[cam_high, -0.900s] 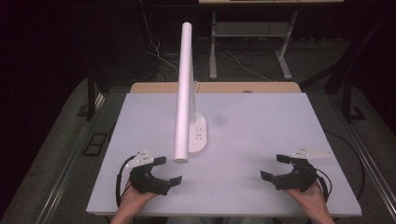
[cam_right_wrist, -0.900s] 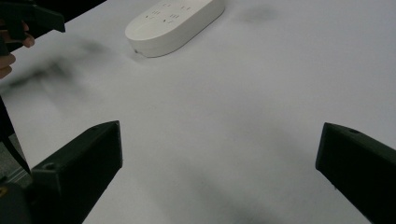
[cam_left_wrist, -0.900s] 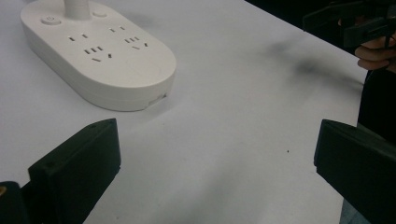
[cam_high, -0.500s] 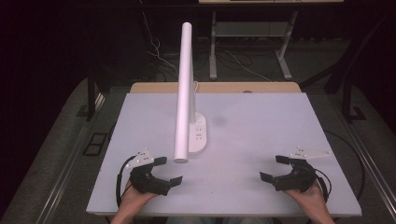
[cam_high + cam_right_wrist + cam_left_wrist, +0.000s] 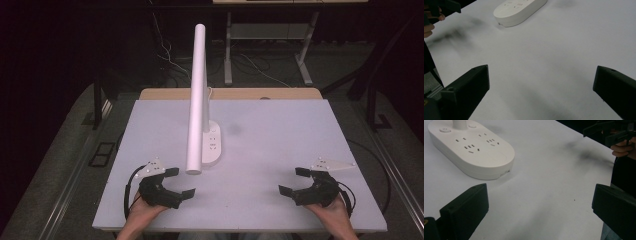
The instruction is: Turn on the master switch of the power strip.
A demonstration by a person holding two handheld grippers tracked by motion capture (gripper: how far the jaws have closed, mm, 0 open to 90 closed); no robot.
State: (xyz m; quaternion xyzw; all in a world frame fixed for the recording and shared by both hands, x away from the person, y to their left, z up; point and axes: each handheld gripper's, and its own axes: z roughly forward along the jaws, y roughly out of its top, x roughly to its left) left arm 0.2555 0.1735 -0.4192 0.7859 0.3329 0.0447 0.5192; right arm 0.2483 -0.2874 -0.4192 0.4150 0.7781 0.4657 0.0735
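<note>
Your left gripper [image 5: 177, 184] rests near the bench's [image 5: 280, 130] front edge on its left side, and its jaws stand released with nothing between them. In the left gripper view, bare white bench shows between the two black jaws. Your right gripper [image 5: 296, 181] rests near the front edge on the right side, well apart from the left one. Its jaws are released too, with bare bench between them in the right gripper view.

The lamp [image 5: 197, 100] stands left of the bench's middle. Its white oval base [image 5: 212, 145] lies flat on the bench, with sockets on its top and a round button near the far end. The long white tube rises from the base and leans toward you, so that in the high view its lower end hangs just above and beside your left gripper. The base is near the left gripper, ahead of it and to its left in the left gripper view [image 5: 471, 147]. It is farther from the right gripper, at the top of the right gripper view [image 5: 519, 10]. Neither gripper touches the lamp.
</note>
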